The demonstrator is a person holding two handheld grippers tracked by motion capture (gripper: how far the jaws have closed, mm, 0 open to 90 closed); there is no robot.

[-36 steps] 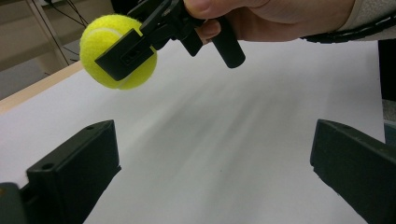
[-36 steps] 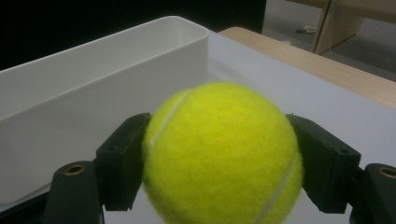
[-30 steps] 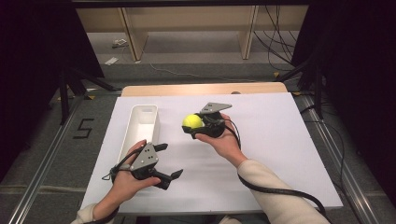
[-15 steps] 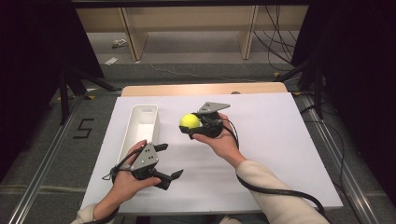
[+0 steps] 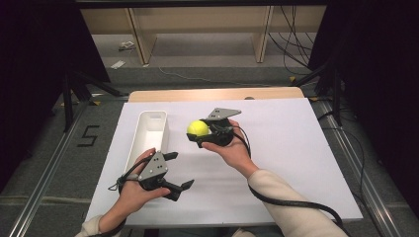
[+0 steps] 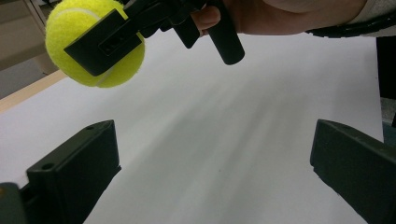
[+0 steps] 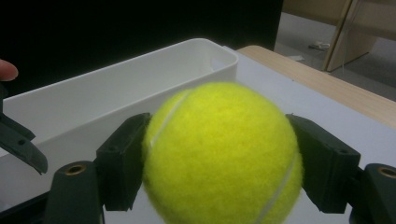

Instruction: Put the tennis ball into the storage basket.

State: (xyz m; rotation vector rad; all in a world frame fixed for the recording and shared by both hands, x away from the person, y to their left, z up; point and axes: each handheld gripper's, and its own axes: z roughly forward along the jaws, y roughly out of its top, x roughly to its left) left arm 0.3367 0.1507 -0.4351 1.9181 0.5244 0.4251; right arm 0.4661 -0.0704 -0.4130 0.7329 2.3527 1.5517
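The right gripper (image 5: 199,134) was clamped on a yellow ball (image 5: 197,129), one jaw pressed against each side of it, as the right gripper view showed with the ball (image 7: 223,156) squeezed between the two black jaws. The ball was held above the white table (image 5: 286,148), just to the right of the white bin (image 5: 148,131), which lay lengthwise on the table's left half; in the right gripper view the bin (image 7: 116,88) stood right behind the ball. The right hand (image 5: 232,148) gripped the tool from below and behind, its sleeve running down toward the near edge. The left gripper (image 5: 179,171) was spread wide with nothing between its jaws, held in the left hand (image 5: 136,190) near the front of the table, just below the bin's near end. From the left gripper view, the ball (image 6: 81,44) appeared up and to the left, with the right gripper (image 6: 95,46) closed on it.
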